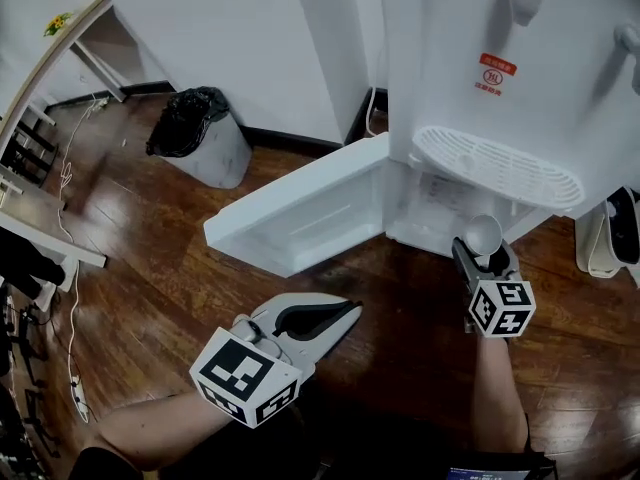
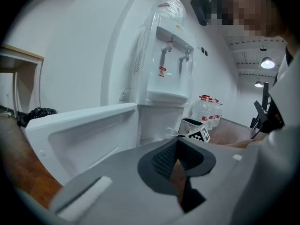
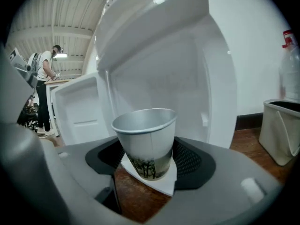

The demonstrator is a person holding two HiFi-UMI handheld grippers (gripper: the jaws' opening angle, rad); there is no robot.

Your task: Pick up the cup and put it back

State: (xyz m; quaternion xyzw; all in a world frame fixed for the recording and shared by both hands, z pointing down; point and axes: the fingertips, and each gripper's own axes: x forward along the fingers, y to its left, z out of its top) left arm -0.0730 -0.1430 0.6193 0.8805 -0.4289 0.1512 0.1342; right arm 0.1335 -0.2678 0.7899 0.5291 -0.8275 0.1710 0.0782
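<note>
The left gripper (image 1: 345,316) is held low, left of centre in the head view. It is pointed up and to the right, its jaws drawn nearly together with nothing between them. The right gripper (image 1: 486,256) is held right of centre, pointed up-frame, its jaws closed on the cup (image 1: 484,232). The left forearm (image 1: 150,430) and the right forearm (image 1: 500,388) are extended from the bottom edge.

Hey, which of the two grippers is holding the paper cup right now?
The right gripper: its jaws clamp the paper cup in front of the water dispenser. The left gripper is shut with nothing between its jaws.
</note>
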